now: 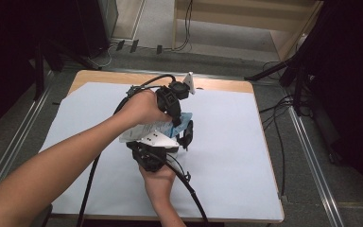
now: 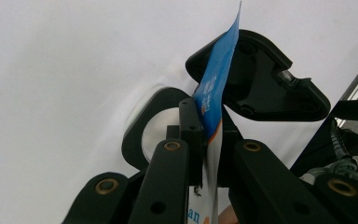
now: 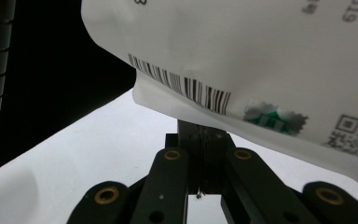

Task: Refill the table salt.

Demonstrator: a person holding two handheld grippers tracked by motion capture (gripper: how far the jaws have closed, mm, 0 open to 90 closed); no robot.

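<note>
Both grippers have the packet (image 1: 153,128) pinched above the table (image 1: 227,142) now, left gripper (image 2: 208,135) clamped on its blue edge, right gripper (image 3: 204,140) shut on the bottom seam, so gripping's done, and tearing it open looks left.

White-blue packet (image 1: 151,128) — barcoded, held edgewise.

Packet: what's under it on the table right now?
Under the packet sit the right gripper and the white sheet covering the table. The left gripper pinches its blue edge. Anything directly beneath is hidden by both hands.
</note>
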